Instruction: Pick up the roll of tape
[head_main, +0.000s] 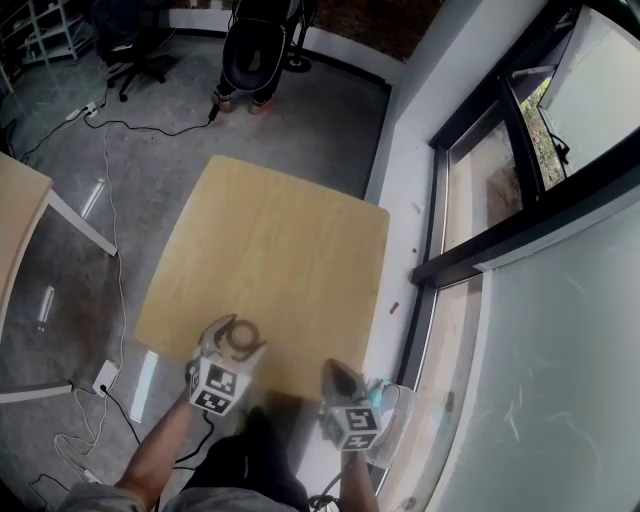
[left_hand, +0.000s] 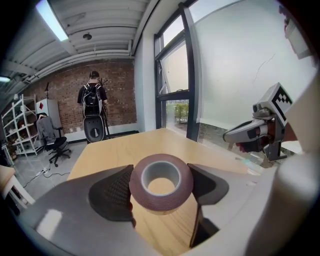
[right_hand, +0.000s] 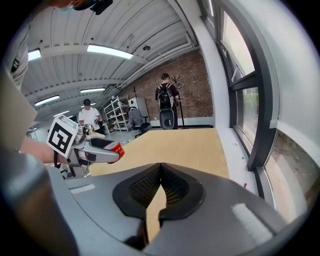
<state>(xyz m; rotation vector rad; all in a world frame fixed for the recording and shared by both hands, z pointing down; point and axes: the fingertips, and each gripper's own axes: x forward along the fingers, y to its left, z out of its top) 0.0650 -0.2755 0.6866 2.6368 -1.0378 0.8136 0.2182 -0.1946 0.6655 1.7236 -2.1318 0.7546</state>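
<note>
My left claw (head_main: 236, 340) is closed on the roll of tape (left_hand: 161, 183). The roll sits right between the two jaws, one dark pad pressing on each side of it, and its hole faces back toward the camera of the claw, so I see the wood of the table (head_main: 280, 250) through it. The jaws are open only as wide as the roll. The roll is over the near edge of the table. I cannot tell whether its lower side touches the wood.

Far beyond this claw, past the other end of the table, a person with a backpack (left_hand: 92, 100) stands with the back to me.

To the right of the left claw, and clearly apart from it, is my right claw (right_hand: 160, 187). Its jaws are pressed together at the tips and hold nothing; only a thin strip of table shows lower between the pads. It is over the near right corner of the table. To its right runs the window frame (right_hand: 257, 125).
</note>
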